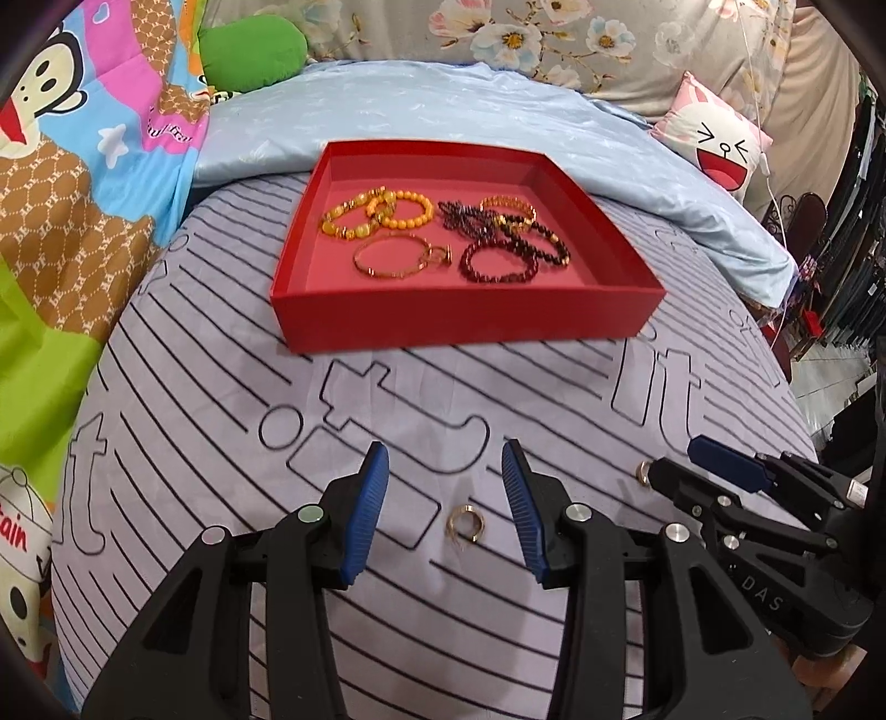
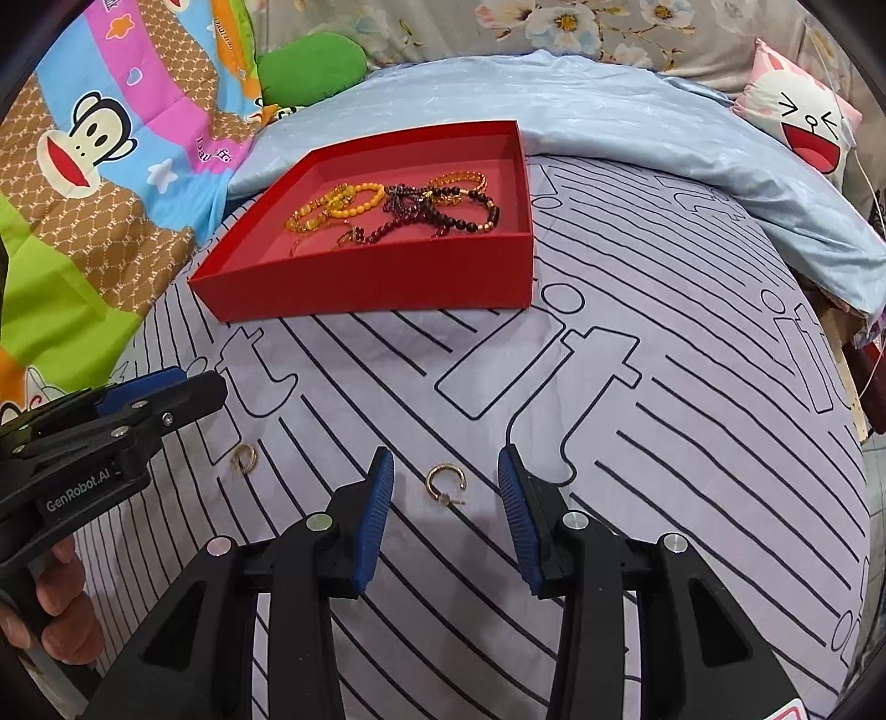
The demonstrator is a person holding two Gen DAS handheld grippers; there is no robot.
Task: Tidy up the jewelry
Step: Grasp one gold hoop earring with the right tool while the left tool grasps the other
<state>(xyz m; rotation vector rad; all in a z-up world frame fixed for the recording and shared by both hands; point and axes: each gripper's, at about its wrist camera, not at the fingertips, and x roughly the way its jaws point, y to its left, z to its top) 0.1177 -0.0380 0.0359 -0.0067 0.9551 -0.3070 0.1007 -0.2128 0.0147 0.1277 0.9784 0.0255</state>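
Observation:
A red tray [image 1: 465, 318] [image 2: 382, 288] on the striped bedsheet holds several bead bracelets: yellow ones [image 1: 382, 213], dark red ones [image 1: 501, 260] and a thin gold bangle [image 1: 393, 256]. A gold hoop earring [image 1: 465, 523] lies on the sheet between the fingers of my open left gripper [image 1: 446, 498]; it also shows in the right wrist view [image 2: 245, 458]. A second gold hoop earring [image 2: 443, 483] lies between the fingers of my open right gripper [image 2: 446, 493]; it also shows in the left wrist view [image 1: 642, 473], beside the right gripper's tip. Neither gripper holds anything.
A light blue quilt [image 1: 443, 111] lies folded behind the tray. A cartoon monkey blanket [image 1: 83, 166] and a green cushion [image 1: 255, 50] are at the left. A pink rabbit pillow [image 1: 714, 138] is at the back right. The bed's edge drops off at the right.

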